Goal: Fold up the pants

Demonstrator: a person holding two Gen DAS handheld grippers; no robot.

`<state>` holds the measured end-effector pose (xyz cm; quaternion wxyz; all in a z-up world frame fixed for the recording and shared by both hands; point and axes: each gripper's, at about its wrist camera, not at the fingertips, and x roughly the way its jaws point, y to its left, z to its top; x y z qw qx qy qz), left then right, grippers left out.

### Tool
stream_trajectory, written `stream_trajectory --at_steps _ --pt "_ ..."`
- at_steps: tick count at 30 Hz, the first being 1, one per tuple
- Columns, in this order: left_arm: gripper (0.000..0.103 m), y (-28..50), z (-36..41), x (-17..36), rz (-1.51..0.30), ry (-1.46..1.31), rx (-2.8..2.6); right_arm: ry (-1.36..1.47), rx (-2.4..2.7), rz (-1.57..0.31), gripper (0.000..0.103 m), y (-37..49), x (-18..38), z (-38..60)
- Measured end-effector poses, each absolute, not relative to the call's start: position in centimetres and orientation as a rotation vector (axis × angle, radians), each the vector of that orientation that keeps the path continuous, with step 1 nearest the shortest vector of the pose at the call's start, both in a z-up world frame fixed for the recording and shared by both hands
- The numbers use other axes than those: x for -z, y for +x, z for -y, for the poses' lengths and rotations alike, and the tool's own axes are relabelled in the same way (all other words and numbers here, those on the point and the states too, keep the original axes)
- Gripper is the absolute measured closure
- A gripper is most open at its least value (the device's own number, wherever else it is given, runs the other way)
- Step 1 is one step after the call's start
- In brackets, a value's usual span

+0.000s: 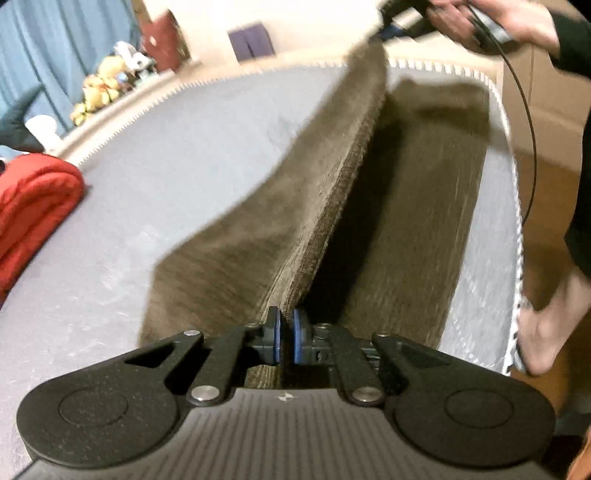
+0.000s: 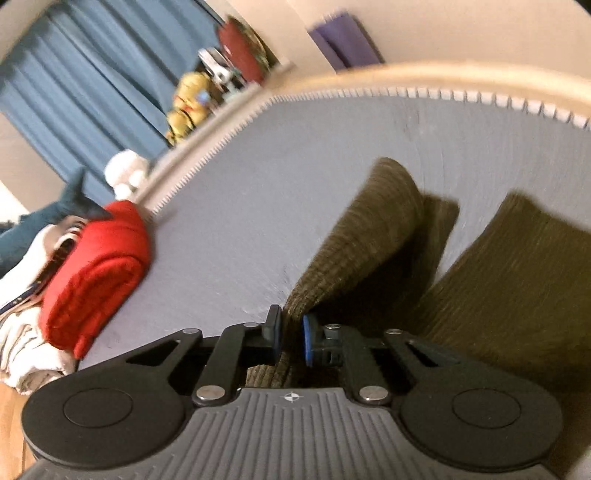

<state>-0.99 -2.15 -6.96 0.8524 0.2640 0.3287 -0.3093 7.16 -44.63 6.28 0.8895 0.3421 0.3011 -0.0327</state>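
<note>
Olive-brown corduroy pants (image 1: 332,177) are stretched above a grey mattress (image 1: 166,177). My left gripper (image 1: 287,334) is shut on one end of a lifted leg edge. The far end of that edge is held by my right gripper (image 1: 391,26), seen at the top of the left wrist view in a hand. In the right wrist view my right gripper (image 2: 291,338) is shut on a fold of the pants (image 2: 354,243). The other part of the pants (image 2: 517,280) lies on the mattress (image 2: 295,166) to the right. Both views are motion-blurred.
A folded red cloth (image 1: 33,210) lies at the mattress's left edge, also in the right wrist view (image 2: 96,273), beside white laundry (image 2: 26,343). Blue curtains (image 2: 85,85) and stuffed toys (image 2: 188,107) are behind the bed. A bare foot (image 1: 546,328) stands by the right edge.
</note>
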Motion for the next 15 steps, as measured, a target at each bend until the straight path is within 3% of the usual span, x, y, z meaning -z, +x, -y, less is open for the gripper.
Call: stream_trajectory --at_steps 5,12,15 --pt "0.096 -4.0 -0.9 5.1 -0.67 0.542 0.742 0.657 0.13 -0.641 0.091 -0.4 -8.4 44.4" --pt "0.091 -5.0 -0.8 7.0 -0.797 0.604 0.854 0.739 0.213 -0.888 0.085 -5.8 -2.2 45.1" --pt "0.064 -3.9 -1.4 4.9 -0.745 0.456 0.851 0.791 0.296 -0.8 0.078 -5.9 -2.3 47.6"
